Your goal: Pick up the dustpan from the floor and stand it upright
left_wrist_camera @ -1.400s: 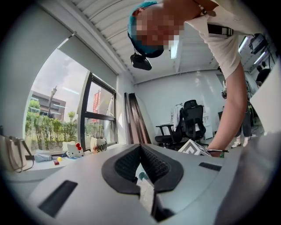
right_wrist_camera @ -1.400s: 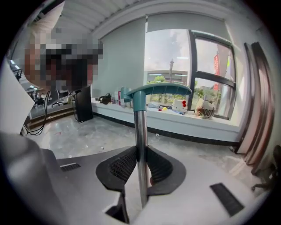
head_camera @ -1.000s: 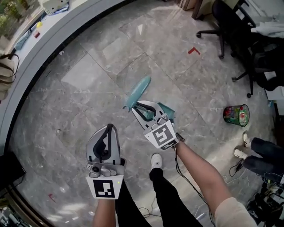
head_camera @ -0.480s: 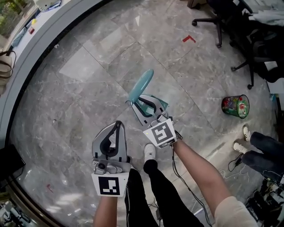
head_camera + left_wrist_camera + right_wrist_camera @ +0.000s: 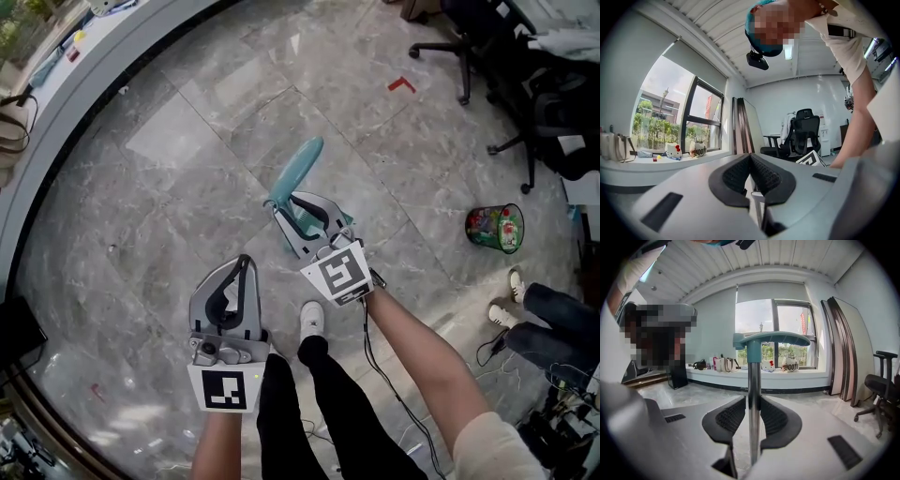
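The left gripper (image 5: pixel 244 264) is held low before the body, pointing forward – its jaws are closed pad against pad with nothing between them, as the left gripper view (image 5: pixel 750 158) shows. Its marker cube (image 5: pixel 227 387) faces up, above the bare left forearm (image 5: pixel 212 448). The right forearm (image 5: pixel 420 364) reaches further forward and inward. The right gripper (image 5: pixel 306 208) tilts up to the left – its pads (image 5: pixel 731 417) clamp the dustpan handle (image 5: pixel 753 373), which runs upright between them.

I get bright daylight through the window (image 5: pixel 773 333), with pale glare on the marble floor (image 5: pixel 178 141). The dustpan (image 5: pixel 753 394) shaft gleams. Both gripper views bow at their black edges.
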Action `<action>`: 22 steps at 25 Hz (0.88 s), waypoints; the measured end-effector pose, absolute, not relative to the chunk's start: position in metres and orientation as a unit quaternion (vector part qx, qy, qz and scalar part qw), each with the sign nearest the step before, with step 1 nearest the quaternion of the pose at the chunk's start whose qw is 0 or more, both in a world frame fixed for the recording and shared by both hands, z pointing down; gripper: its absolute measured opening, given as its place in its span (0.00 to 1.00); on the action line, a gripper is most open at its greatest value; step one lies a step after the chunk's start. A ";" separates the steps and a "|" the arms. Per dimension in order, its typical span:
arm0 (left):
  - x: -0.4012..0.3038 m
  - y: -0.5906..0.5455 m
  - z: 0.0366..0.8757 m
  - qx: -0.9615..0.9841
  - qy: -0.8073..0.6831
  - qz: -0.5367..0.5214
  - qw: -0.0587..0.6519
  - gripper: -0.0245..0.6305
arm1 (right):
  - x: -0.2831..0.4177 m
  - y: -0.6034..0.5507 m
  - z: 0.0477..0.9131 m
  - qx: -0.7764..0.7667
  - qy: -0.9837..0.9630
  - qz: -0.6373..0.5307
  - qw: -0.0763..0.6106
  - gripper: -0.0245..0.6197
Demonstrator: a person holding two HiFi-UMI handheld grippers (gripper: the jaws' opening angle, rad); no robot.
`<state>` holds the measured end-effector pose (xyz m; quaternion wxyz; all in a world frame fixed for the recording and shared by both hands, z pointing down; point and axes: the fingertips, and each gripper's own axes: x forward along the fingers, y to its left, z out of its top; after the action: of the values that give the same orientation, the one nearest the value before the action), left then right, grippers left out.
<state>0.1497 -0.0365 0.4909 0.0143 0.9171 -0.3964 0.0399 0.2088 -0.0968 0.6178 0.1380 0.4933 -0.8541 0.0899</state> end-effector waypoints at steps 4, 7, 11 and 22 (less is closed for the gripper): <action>0.150 -0.036 0.486 0.919 -0.393 0.034 0.016 0.05 | 0.213 -0.097 0.614 0.498 -0.850 0.086 0.146 0.18; 0.149 -0.031 0.484 0.923 -0.384 0.036 0.018 0.05 | 0.220 -0.090 0.612 0.511 -0.842 0.095 0.146 0.18; 0.138 -0.022 0.472 0.923 -0.383 0.029 0.027 0.05 | 0.237 -0.065 0.604 0.542 -0.818 0.130 0.144 0.18; 0.109 0.016 0.286 0.932 -0.358 -0.014 0.059 0.05 | 0.215 0.041 0.372 0.604 -0.778 0.160 0.068 0.06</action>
<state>0.1090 0.0161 0.2861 0.0590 0.9319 -0.3577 -0.0137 0.2153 0.0414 0.3724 0.0677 0.6038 -0.7780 0.1602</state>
